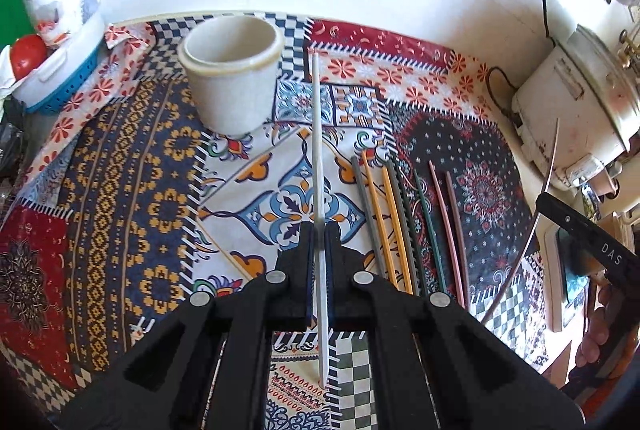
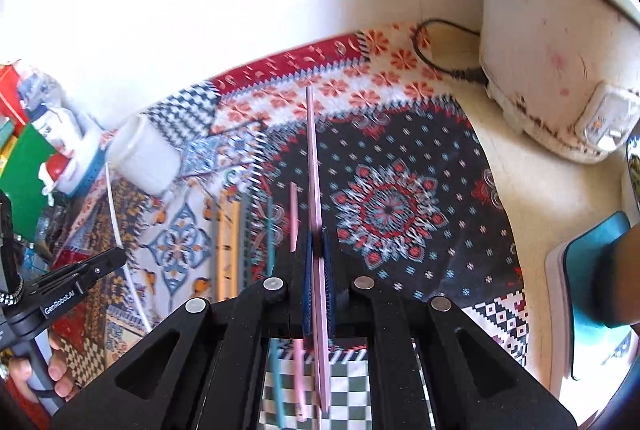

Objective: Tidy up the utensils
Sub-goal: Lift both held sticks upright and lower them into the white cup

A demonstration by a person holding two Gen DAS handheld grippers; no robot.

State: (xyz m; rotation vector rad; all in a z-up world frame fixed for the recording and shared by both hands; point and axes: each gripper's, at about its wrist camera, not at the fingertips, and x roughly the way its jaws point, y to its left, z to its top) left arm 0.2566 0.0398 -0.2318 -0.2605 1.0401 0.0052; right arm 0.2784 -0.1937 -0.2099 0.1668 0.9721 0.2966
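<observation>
The left gripper (image 1: 319, 230) has its fingers clamped on a white chopstick (image 1: 316, 133), and the right gripper (image 2: 318, 234) on a pink chopstick (image 2: 313, 157), both pointing away. Between them, more chopsticks (image 1: 394, 213) (grey, orange, green, pink) lie side by side on the patterned surface (image 1: 132, 189). Far left stands the cream cup (image 1: 232, 69), upright.

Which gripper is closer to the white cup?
Left. The left gripper faces the white cup just ahead; the right gripper sits farther away, over by the rice cooker.
</observation>
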